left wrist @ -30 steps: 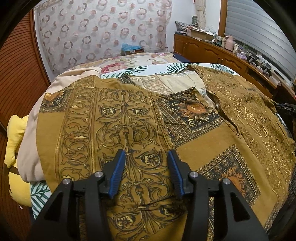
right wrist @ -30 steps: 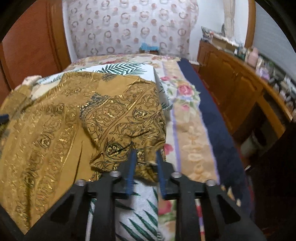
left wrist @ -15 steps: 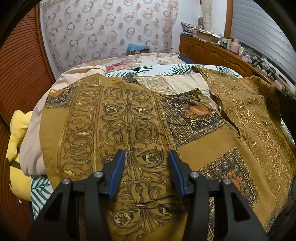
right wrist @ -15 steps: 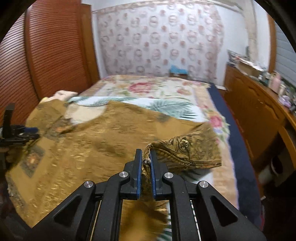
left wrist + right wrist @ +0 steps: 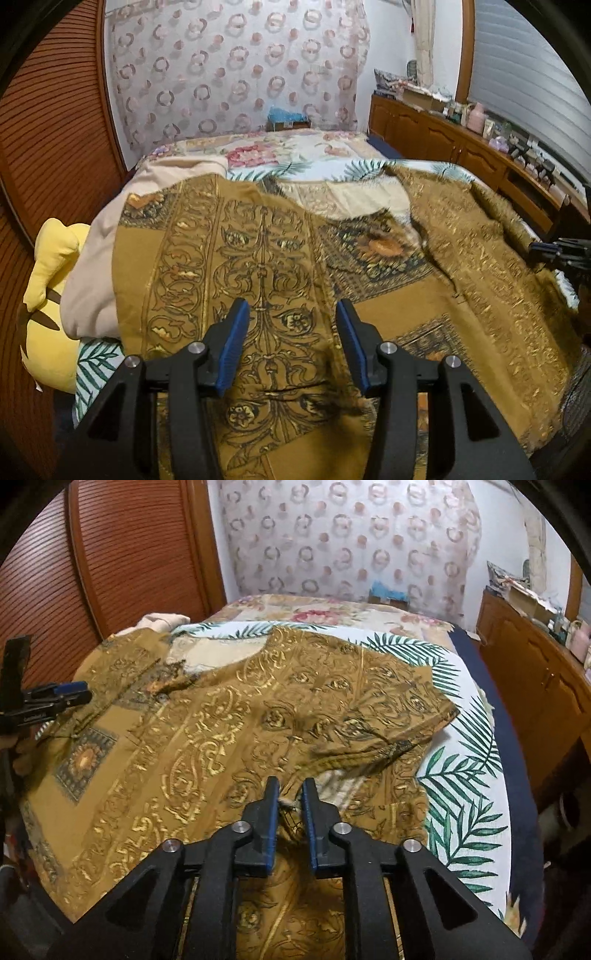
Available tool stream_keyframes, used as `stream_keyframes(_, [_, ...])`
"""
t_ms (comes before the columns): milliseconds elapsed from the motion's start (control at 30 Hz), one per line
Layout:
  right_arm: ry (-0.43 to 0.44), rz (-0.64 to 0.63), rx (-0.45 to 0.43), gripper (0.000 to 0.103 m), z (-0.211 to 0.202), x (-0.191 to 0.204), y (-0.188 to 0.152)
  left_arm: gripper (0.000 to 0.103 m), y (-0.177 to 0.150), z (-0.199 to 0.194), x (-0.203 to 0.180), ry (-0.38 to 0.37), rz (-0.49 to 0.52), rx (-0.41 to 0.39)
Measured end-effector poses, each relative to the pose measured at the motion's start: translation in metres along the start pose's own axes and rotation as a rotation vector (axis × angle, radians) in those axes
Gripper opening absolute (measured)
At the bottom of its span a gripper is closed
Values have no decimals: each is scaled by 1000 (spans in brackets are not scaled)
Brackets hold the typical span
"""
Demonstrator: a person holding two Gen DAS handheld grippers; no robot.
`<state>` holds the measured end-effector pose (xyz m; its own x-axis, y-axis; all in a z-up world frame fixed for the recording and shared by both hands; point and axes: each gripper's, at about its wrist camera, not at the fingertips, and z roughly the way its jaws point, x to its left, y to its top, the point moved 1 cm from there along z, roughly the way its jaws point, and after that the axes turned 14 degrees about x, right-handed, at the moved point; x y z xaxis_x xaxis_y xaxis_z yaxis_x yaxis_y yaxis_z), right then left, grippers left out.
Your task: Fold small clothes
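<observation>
A: Where is the shirt (image 5: 266, 236)?

B: Spread flat over the bed (image 5: 295, 147), on the leaf-print sheet (image 5: 461, 775), with one sleeve (image 5: 388, 716) folded in over the body.

A: And the left gripper (image 5: 291, 314)?

B: It hovers low over the near part of the shirt, pointing up the bed, fingers wide apart with nothing between them.

A: The right gripper (image 5: 290, 794)?

B: It angles down at the sleeve's edge. Its fingers stand slightly parted, with a bit of hem between the pads; I cannot tell whether they grip it.

A: Anything beside the bed?

B: A yellow plush toy (image 5: 51, 295) at the left edge, by a beige blanket (image 5: 92, 266).
</observation>
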<state>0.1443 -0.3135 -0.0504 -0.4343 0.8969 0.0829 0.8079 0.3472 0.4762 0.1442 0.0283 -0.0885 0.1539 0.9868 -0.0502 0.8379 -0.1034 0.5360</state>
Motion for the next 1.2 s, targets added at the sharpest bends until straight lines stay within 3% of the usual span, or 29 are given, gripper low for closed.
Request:
stream_keyframes(33, [1, 0, -8, 37, -4, 0, 1, 48, 0, -4, -1, -4, -3, -11])
stream_keyframes(100, [8, 1, -32, 43, -13, -1, 5, 48, 0, -10, -3, -9, -4, -28])
stream_keyframes(300, [-45, 45, -60, 46, -28, -27, 13, 48, 2, -22, -12, -14, 9, -60])
stream_keyframes(533, [-96, 133, 19, 46, 4, -78, 22, 48, 1, -31, -17, -22, 9, -80])
stream_keyframes(833, [-16, 238, 50, 45, 30, -109, 42, 48, 1, -33, -19, -23, 11, -82])
stream_keyframes(867, [-16, 237, 46, 43, 30, -109, 44, 48, 1, -34, -19, -21, 10, -82])
stream_keyframes(933, [-19, 210, 26, 23, 27, -103, 49, 48, 1, -34, -19, -20, 9, -82])
stream_keyframes(1000, [-31, 170, 4, 13, 23, -94, 55, 48, 1, -35, -19, -16, 7, -81])
stream_keyframes(1100, [-48, 114, -19, 9, 19, -79, 64, 48, 0, -36, -16, -11, 0, -82])
stream_keyframes(1200, [-11, 65, -38, 7, 17, -63, 74, 48, -1, -36, -13, -11, -5, -84])
